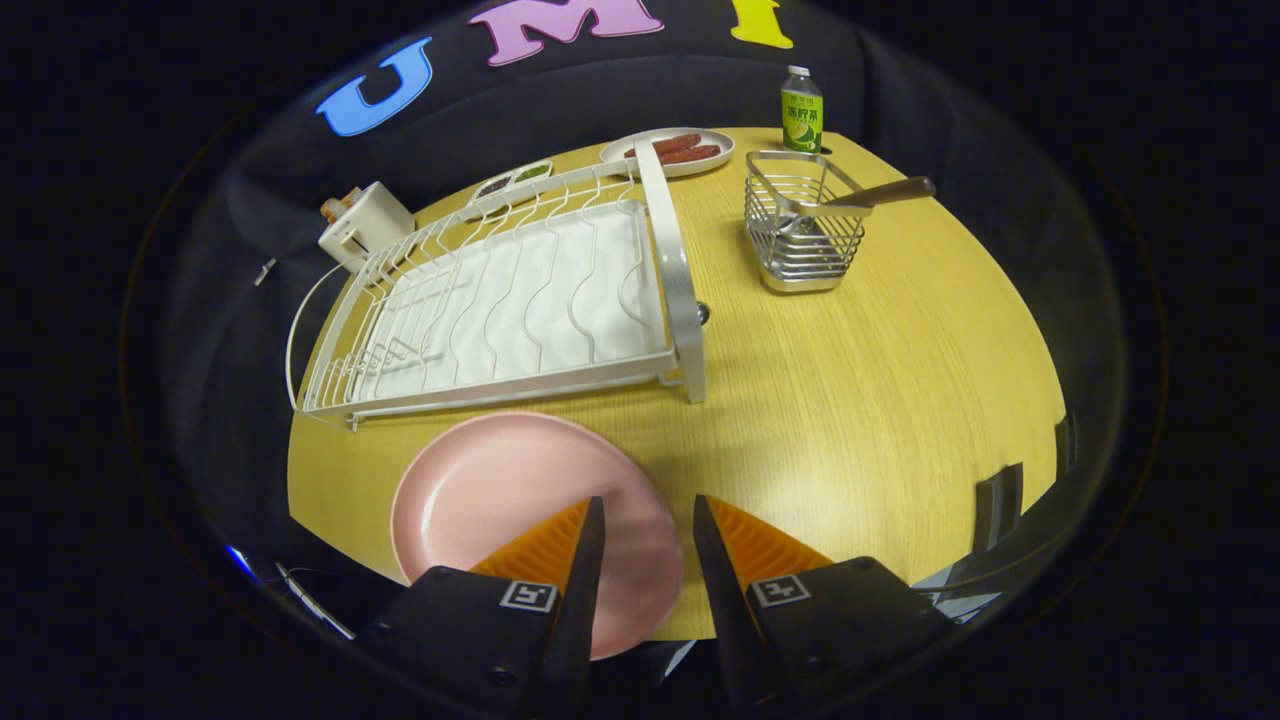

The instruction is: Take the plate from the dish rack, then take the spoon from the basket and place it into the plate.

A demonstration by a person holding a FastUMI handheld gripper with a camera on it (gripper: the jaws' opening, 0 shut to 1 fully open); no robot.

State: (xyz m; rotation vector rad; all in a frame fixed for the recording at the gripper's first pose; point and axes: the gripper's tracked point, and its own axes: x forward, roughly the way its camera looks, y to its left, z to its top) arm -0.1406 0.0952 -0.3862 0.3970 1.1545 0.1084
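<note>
The hand-held gripper (645, 505) hangs parted over the pink plate's (500, 490) edge; the spoon (860, 200) stands in the basket (800, 245).

plate (500, 490) on table (850, 400) before dish rack (500, 300) | spoon (880, 195) in basket (800, 240) right of rack

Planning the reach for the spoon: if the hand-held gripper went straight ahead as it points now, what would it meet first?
Probably bare table; the hand-held gripper is open, empty, passing the dish rack's near corner. Depth unclear.
</note>
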